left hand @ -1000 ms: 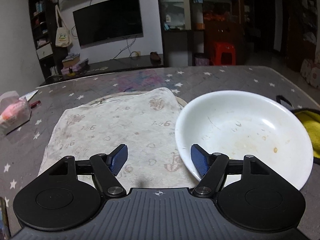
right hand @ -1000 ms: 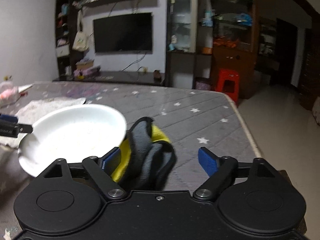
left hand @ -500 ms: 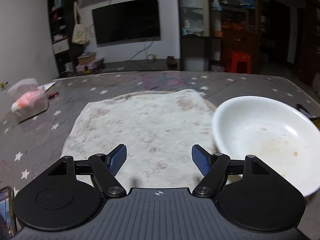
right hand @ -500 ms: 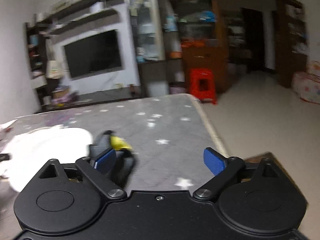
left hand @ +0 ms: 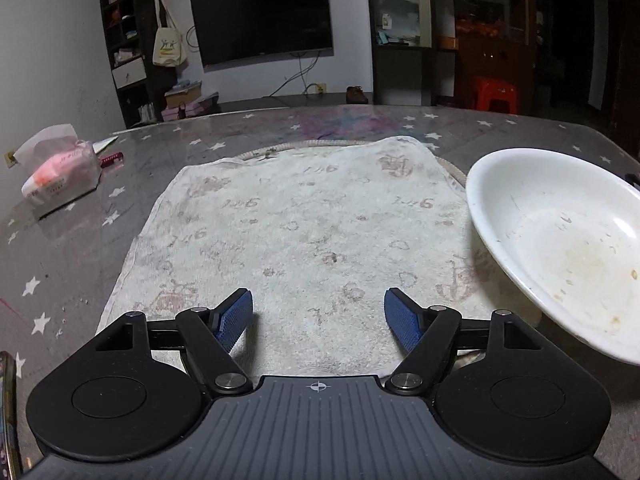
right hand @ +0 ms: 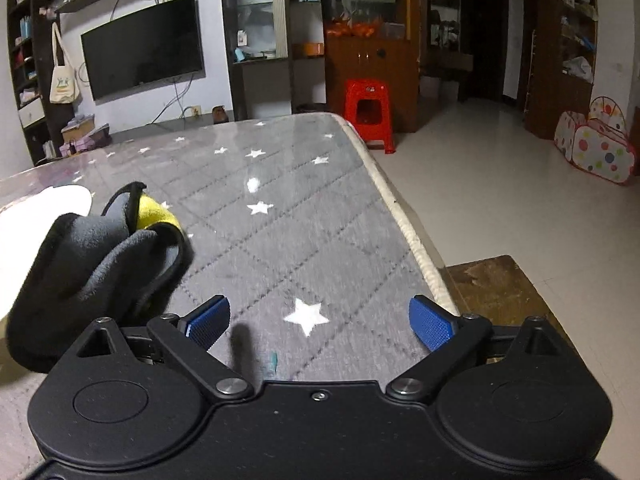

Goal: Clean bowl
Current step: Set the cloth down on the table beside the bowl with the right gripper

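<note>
A white bowl (left hand: 560,240) with brownish smears and crumbs inside rests on the right edge of a stained pale towel (left hand: 312,220). My left gripper (left hand: 319,315) hovers open over the towel's near part, left of the bowl, with nothing between its blue pads. In the right wrist view a crumpled grey and yellow cloth (right hand: 100,256) lies on the table beside the bowl's rim (right hand: 60,200). My right gripper (right hand: 320,322) stands wide open over bare tabletop to the right of the cloth, holding nothing.
The table (right hand: 304,216) has a grey quilted cover with white stars under a glossy sheet; its right edge (right hand: 404,224) drops to the floor. A tissue pack (left hand: 60,176) and a red pen (left hand: 112,158) lie at the far left. A wooden stool (right hand: 500,292) stands below the table's corner.
The left gripper slid left, off the bowl's rim to over the towel. The right gripper swung right, away from the cloth that lay between its fingers, and opened wider.
</note>
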`<state>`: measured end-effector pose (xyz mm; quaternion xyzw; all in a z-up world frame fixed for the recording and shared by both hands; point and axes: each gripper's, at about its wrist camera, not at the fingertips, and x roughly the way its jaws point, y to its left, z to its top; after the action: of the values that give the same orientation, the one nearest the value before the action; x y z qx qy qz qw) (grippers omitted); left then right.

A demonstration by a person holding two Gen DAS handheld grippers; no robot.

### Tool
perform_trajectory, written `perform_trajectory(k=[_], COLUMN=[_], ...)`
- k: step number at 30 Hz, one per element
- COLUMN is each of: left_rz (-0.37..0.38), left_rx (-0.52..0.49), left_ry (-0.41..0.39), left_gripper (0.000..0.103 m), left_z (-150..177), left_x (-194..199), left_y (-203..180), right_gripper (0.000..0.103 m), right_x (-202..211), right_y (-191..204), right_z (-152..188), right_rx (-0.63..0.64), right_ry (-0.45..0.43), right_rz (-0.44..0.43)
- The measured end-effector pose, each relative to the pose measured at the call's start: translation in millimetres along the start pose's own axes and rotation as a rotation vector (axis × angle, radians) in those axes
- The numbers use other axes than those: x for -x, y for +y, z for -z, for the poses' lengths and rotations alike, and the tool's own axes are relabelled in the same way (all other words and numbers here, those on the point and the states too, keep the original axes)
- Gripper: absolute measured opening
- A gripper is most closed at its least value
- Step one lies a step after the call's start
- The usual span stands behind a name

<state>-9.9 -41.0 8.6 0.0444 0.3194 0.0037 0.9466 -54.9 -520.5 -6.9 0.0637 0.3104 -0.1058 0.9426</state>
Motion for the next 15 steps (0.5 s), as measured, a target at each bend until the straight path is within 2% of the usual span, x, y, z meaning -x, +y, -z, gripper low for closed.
perform_trajectory(k=[15], left_rz=[0.035], left_rx=[0.065], left_ry=[0.031], left_gripper=[0.092], left_z=[-4], left_x=[-13], left_y=[11], right_gripper=[0.103], right_x=[-6], right_y=[10], right_z=[-1], right_rx=[0.053], right_ry=[0.026], right_rz=[-0.01])
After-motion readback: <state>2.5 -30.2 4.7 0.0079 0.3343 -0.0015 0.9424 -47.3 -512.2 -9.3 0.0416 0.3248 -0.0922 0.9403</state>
